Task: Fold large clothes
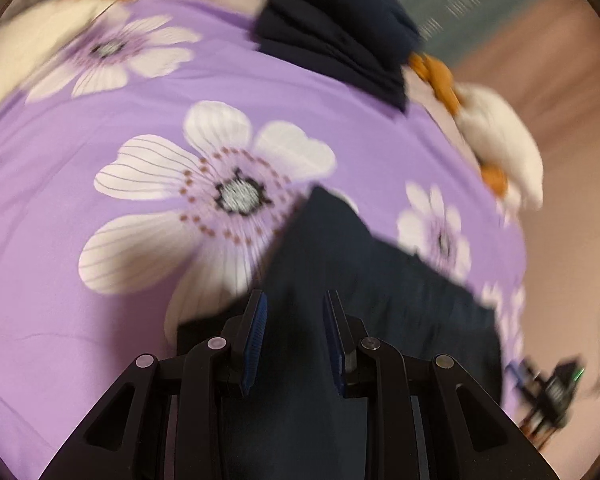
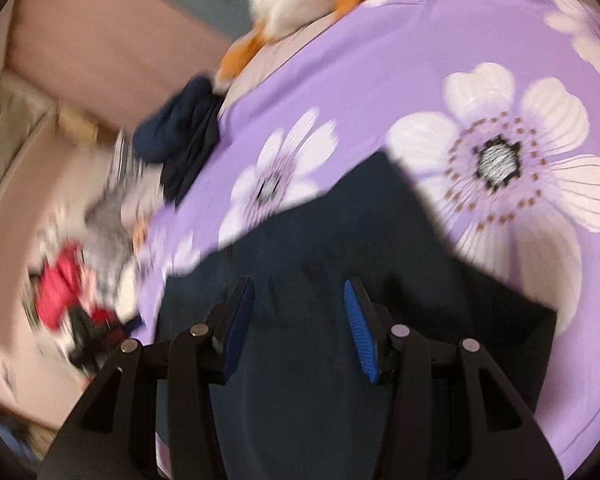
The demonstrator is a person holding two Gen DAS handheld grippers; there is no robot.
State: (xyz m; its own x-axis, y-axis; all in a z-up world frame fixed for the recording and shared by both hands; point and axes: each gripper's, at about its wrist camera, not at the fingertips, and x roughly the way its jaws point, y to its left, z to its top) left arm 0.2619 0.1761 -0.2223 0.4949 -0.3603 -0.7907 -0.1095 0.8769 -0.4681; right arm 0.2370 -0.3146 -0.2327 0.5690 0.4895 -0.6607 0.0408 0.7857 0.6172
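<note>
The left tongs [image 1: 294,300] and right tongs [image 2: 298,286] stand apart, empty, over the dark garment [image 2: 340,232] lying on the purple floral bedsheet [image 1: 60,300]. Only the right view shows a red thing [image 2: 58,296] beyond the bedsheet's edge.

A bed carries everything here, covered with a purple bedsheet [image 1: 80,340] printed with large white flowers that have grey centres ringed by brown dots. A dark navy garment [image 1: 380,280] lies flat on the sheet at the near edge, its straight corner reaching toward the biggest flower. Farther back, a bunched pile of dark navy clothing [image 1: 336,36] rests on the sheet close to the bed's edge. Beside that pile, along the same edge, lies a white plush toy [image 1: 504,148] with orange parts. Both views are motion-blurred, so finer detail of the fabrics cannot be told.
</note>
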